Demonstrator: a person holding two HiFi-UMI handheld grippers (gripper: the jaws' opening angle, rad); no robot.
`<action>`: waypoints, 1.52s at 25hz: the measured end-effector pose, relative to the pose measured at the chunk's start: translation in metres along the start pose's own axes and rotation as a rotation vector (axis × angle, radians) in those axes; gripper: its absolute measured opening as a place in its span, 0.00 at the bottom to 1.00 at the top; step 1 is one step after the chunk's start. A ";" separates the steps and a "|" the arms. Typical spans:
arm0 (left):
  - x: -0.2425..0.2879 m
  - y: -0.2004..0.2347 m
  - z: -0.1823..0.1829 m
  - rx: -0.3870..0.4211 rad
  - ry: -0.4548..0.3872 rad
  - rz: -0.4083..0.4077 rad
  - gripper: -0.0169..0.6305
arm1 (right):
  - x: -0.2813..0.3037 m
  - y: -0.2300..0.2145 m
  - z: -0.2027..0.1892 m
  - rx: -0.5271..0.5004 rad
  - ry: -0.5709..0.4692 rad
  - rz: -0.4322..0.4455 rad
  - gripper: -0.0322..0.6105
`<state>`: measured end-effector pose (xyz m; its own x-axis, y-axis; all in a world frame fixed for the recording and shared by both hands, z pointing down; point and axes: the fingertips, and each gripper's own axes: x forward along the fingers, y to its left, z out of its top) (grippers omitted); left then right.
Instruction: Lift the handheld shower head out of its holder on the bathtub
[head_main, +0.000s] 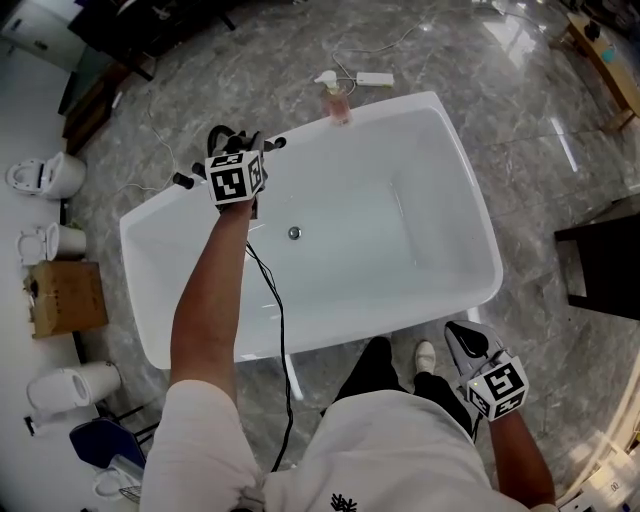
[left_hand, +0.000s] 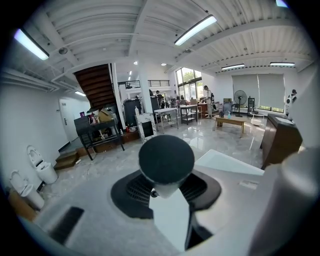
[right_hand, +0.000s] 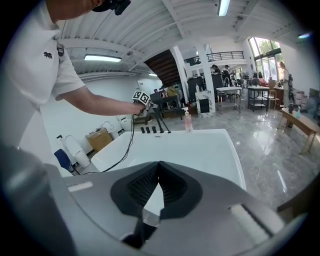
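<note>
The shower head (left_hand: 166, 159) has a round black face on a pale handle. In the left gripper view it stands between the jaws of my left gripper (left_hand: 167, 189), which is shut on the handle and holds the head up in the air. In the head view that gripper (head_main: 236, 158) hangs over the far rim of the white bathtub (head_main: 470, 230), next to the black tap knobs (head_main: 181, 181). My right gripper (head_main: 466, 342) is down by my right side, outside the tub's near rim. Its fingertips meet with nothing between them (right_hand: 159, 169).
A pink pump bottle (head_main: 337, 100) stands on the tub's far rim. A black cable (head_main: 270, 285) trails from my left hand across the tub. Toilets (head_main: 50, 175) and a cardboard box (head_main: 65, 297) line the left wall. A dark cabinet (head_main: 600, 260) stands at the right.
</note>
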<state>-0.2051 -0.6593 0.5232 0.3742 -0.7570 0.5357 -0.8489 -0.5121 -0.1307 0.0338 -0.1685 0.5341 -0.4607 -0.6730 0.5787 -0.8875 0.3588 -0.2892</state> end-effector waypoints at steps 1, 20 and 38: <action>-0.007 -0.002 0.002 0.004 -0.002 0.001 0.24 | -0.004 0.001 0.000 -0.008 -0.002 0.003 0.07; -0.138 -0.060 0.032 0.041 -0.066 -0.003 0.24 | -0.056 0.014 -0.001 -0.106 -0.054 0.077 0.07; -0.248 -0.109 0.042 0.052 -0.119 0.000 0.24 | -0.094 0.019 -0.016 -0.161 -0.081 0.137 0.07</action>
<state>-0.1902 -0.4323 0.3696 0.4183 -0.7984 0.4331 -0.8297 -0.5299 -0.1754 0.0600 -0.0878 0.4867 -0.5817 -0.6587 0.4772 -0.8063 0.5443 -0.2315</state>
